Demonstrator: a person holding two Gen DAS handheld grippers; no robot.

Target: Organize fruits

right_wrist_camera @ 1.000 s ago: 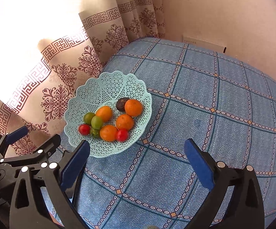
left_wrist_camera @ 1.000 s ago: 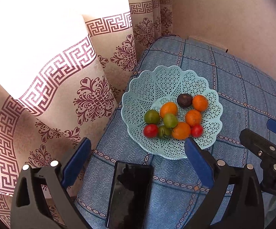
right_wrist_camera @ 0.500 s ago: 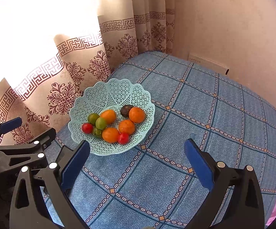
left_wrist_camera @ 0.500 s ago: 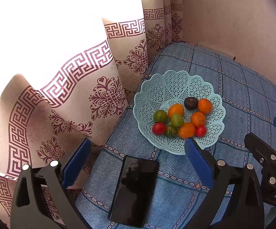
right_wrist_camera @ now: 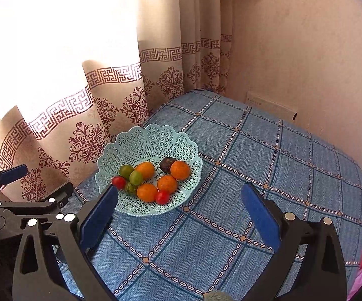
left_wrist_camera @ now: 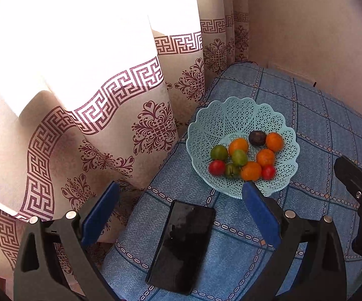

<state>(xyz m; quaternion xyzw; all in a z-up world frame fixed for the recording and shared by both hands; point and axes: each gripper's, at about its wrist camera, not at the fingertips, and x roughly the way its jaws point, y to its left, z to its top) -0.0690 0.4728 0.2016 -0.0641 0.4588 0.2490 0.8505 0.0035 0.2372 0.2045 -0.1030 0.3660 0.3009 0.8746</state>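
Holding both grippers above the blue checked cloth (right_wrist_camera: 268, 175), we've got nothing in either one. Left gripper (left_wrist_camera: 181, 213) has its blue pads spread wide, w/ a black phone (left_wrist_camera: 183, 245) lying flat on the cloth between and below them. Right gripper (right_wrist_camera: 179, 210) is spread just as wide, only bare cloth in its gap.

All the fruit sits in the light-blue lattice basket (right_wrist_camera: 156, 138), which rests on the cloth at the left edge, just beside the patterned curtain (right_wrist_camera: 85, 130). From the left gripper the basket lies ahead & to the right, its near rim touching the tip of the right pad in view. From the right gripper it's ahead & to the left, w/ the left pad's tip overlapping the near rim.

Inside, approx. ten pieces are bunched in the near half: four oranges (left_wrist_camera: 250, 171), a dark fruit (left_wrist_camera: 257, 138) at the far side next to one orange, three green ones (left_wrist_camera: 239, 157) left of centre, and two red ones (left_wrist_camera: 216, 167) at the near edge of the pile. Far half of the basket is bare lattice.

Right gripper's black frame also shows at the right of the left view; the left's shows at the far left of the right view.
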